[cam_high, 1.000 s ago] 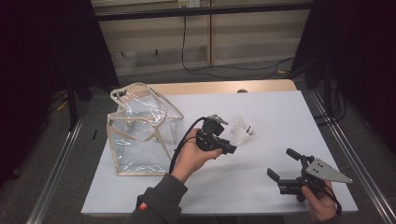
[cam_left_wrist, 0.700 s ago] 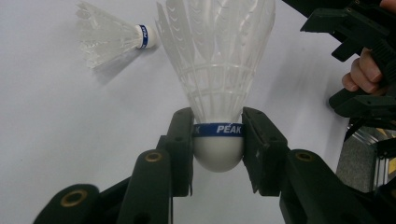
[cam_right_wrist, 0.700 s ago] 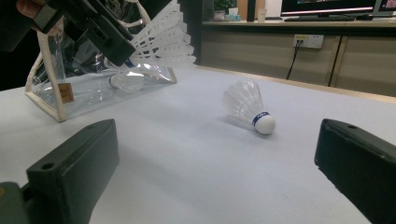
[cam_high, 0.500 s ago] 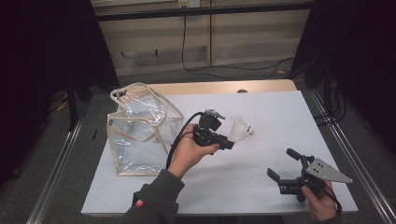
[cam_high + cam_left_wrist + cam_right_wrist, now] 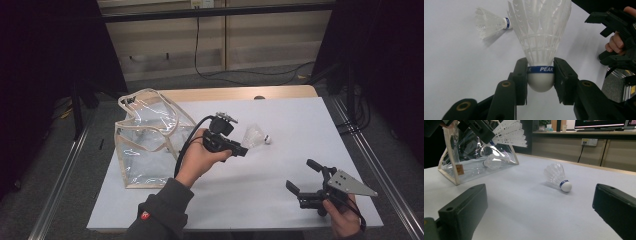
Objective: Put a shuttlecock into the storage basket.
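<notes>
left gripper (image 5: 540, 81): pads clamped on the cork of a shuttlecock (image 5: 540, 37) at its blue band, feathers pointing away from the gripper; held above mid-worktop (image 5: 280, 200)
right gripper (image 5: 304, 178): jaws wide apart, nothing between them; at 5 o'clock on the worktop
second shuttlecock (image 5: 557, 179): on its side on the worktop, at 3 o'clock just past the left gripper
clear bag (image 5: 147, 135): at 9 o'clock, upright, a third shuttlecock (image 5: 492, 162) inside
</notes>
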Motion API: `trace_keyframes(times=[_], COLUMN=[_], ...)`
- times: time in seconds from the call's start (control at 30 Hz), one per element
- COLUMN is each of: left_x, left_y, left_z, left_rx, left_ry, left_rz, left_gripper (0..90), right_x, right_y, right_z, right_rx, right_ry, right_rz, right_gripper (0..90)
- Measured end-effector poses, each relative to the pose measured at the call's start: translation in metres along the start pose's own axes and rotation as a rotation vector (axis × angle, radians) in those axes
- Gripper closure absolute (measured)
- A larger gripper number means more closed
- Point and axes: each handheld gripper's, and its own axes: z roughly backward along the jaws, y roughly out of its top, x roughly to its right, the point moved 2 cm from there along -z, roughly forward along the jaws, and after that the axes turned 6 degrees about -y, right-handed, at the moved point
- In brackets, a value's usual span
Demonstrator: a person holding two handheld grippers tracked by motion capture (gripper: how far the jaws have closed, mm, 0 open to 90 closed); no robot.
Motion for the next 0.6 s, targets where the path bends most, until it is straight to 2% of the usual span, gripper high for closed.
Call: trace_keyframes(times=[0.6], left_x=[-0.002], left_y=[0.008], left_z=[0.014], left_rx=[0.0], left_ry=[0.012], left_rz=[0.011], left_gripper=[65.7], right_x=[0.0], right_y=[0.0], right_z=[0.001], right_rx=[0.0], right_ry=[0.0], right_rz=[-0.002], right_gripper=[0.0])
